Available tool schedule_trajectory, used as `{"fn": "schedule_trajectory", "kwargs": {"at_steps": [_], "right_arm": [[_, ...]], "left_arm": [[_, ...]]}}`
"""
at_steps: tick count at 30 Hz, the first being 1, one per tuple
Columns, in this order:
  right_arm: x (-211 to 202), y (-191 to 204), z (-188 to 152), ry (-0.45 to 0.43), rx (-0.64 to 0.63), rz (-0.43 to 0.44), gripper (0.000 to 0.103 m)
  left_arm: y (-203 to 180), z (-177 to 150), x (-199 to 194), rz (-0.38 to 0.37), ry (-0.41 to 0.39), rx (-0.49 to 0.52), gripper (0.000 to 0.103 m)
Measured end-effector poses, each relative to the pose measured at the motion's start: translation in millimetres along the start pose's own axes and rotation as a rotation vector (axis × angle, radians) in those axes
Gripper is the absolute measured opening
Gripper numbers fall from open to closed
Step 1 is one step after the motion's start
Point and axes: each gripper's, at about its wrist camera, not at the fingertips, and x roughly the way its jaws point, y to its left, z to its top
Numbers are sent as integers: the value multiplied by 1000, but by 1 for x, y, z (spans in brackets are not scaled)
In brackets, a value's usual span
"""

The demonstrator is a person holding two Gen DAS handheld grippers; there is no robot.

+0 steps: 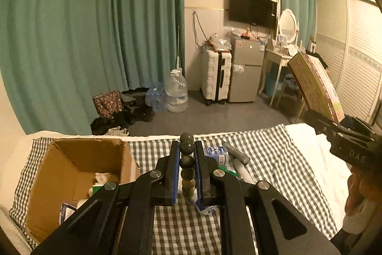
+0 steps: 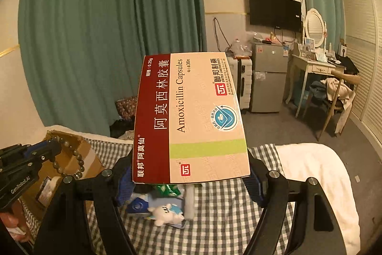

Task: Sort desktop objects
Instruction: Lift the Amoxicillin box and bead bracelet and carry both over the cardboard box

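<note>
the checked cloth (image 1: 274,154) on the bed is the sorting ground, so i'll place everything off the cardboard box (image 1: 71,166), which sits open-topped at the cloth's left end, prob. as the drop bin; a few bits already lie in it, can't count them.

right of the box & well above the cloth, the right gripper (image 2: 191,179) clamps 1 medicine box (image 2: 191,116), an amoxicillin capsule pack. jaws stand wide b/c they span the pack's full width, pads on its two long edges, near end gripped, far end sticking out & up. held flat like that so it won't twist, i'd say.

much nearer the box, just off its right wall, the left gripper (image 1: 187,173) has its jaws nearly together, pinching 1 bead bracelet (image 1: 187,159). narrow grip suits a thin strand; from the other side the loop (image 2: 71,159) hangs in front of the box's upper edge. looks about ready to go in, though that's my read only.

on the cloth right of the box, under both grippers, the leftover pile: 1 white plush toy (image 2: 164,213), 1 green wrapper (image 2: 168,190), 1 white tube (image 1: 242,170), 1 grey stick-like thing (image 1: 236,153), a blue-printed packet (image 1: 216,154), maybe more beneath. still to be sorted.
</note>
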Motion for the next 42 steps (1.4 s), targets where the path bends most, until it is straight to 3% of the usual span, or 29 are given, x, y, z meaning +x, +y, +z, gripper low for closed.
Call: {"fn": "schedule_trajectory", "kwargs": {"at_steps": [17,20,28,42], "right_arm": [[-19,89,11,-58,-80,117,75],[-17,106,10,-58,-90,145,75],[-15,145,5,-74,-115,207,75],[13,223,-5,-22,-195,331,75]], "left_arm": [[68,11,-36,102,-35,-87,11],[85,11,-40,89,-41,-132,11],[125,5,-46,173,-32,-181,11],[190,-16,-51,251,-4,-256,11]]}}
